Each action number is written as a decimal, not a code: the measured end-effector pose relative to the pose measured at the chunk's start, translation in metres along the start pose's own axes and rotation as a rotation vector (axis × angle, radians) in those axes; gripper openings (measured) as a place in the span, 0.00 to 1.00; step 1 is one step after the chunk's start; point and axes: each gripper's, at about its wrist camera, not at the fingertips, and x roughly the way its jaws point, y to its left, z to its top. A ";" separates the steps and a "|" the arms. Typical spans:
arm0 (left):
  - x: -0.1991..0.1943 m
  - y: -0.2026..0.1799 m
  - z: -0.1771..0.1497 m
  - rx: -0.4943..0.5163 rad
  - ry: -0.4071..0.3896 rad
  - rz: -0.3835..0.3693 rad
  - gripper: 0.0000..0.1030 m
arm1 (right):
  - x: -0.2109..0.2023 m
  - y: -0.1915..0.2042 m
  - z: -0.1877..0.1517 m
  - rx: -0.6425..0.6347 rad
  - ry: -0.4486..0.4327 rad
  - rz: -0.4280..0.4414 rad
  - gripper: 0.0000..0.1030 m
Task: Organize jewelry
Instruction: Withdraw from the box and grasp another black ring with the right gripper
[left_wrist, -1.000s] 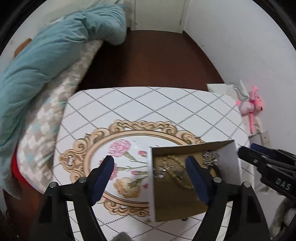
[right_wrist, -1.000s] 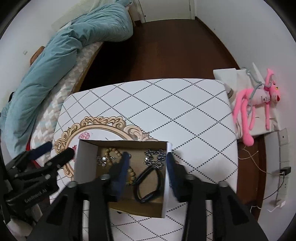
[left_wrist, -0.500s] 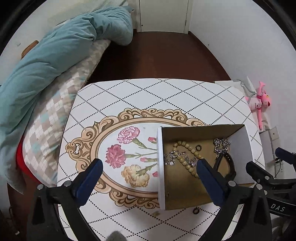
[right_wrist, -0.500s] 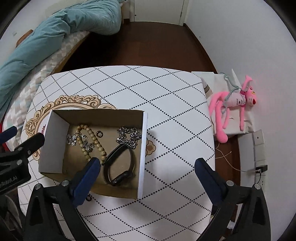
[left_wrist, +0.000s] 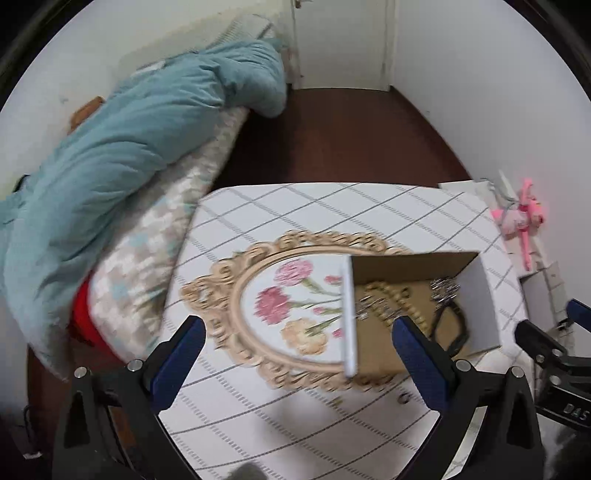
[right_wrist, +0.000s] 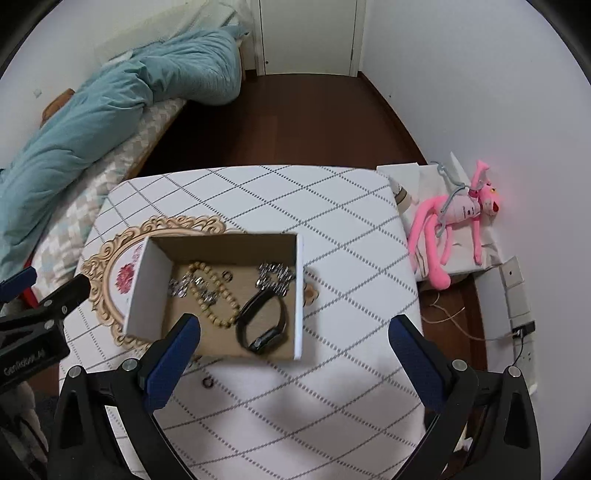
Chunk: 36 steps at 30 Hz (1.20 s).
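Observation:
An open cardboard box (right_wrist: 151, 291) with white outer walls stands on the patterned table (right_wrist: 332, 229). Inside lie a beige bead string (right_wrist: 214, 295), a silver chain (right_wrist: 275, 277), a black watch (right_wrist: 264, 325), a small ring (right_wrist: 228, 275) and a silver piece (right_wrist: 179, 286). A loose ring (right_wrist: 208, 383) lies on the table in front of the box. My right gripper (right_wrist: 295, 358) is open and empty, above the table near the box's front. My left gripper (left_wrist: 295, 354) is open and empty, left of the box (left_wrist: 480, 306).
A bed with a teal duvet (right_wrist: 110, 107) lies left of the table. A pink plush toy (right_wrist: 458, 221) lies on a low white stand at the right. A small object (right_wrist: 310, 291) lies by the box's right wall. Dark wood floor lies beyond.
Both grippers have drawn back and upward from the box, and their fingers have opened wide. The left view has swung to the left.

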 end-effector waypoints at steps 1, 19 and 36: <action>-0.002 0.003 -0.008 0.003 -0.005 0.014 1.00 | -0.001 0.001 -0.008 0.005 -0.002 0.009 1.00; 0.077 0.052 -0.124 -0.023 0.221 0.065 1.00 | 0.090 0.066 -0.100 -0.003 0.098 0.166 0.48; 0.081 0.001 -0.108 0.038 0.163 -0.054 1.00 | 0.070 0.026 -0.111 0.088 0.058 0.142 0.12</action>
